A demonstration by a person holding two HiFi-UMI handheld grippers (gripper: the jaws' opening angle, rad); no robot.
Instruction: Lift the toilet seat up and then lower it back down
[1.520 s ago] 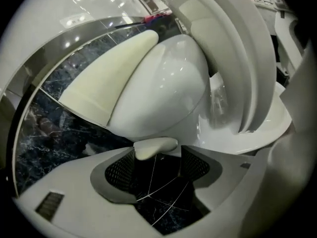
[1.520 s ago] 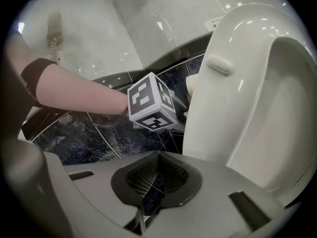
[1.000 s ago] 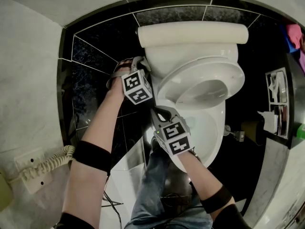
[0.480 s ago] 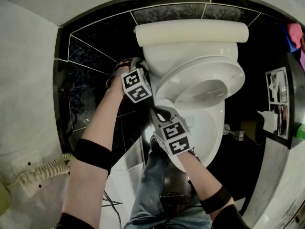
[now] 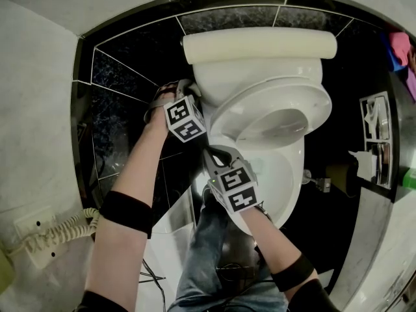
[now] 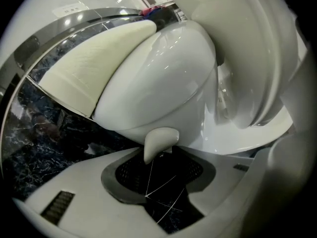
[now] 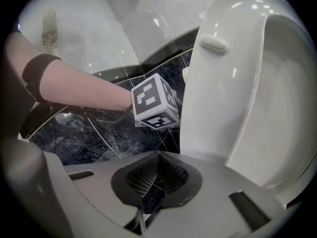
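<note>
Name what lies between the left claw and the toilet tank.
A small white tab sticking out of the tank, seen in the left gripper view. It stands between the left claw's jaws, which have just been closing.

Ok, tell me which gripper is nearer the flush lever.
Left. The left gripper, jaws just closing, has the lever between its tips, not yet gripped; the right gripper is farther off, beside the raised seat.

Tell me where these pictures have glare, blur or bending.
Head view: strong fisheye, so the joints between the tiles bow, the corners go dark and the white toilet is nearly blown out. Left gripper view: lamp glints on the glossy tank, and the right edge is blurred. Right gripper view: glints near the top of the seat, and the left edge is soft and dark.
</note>
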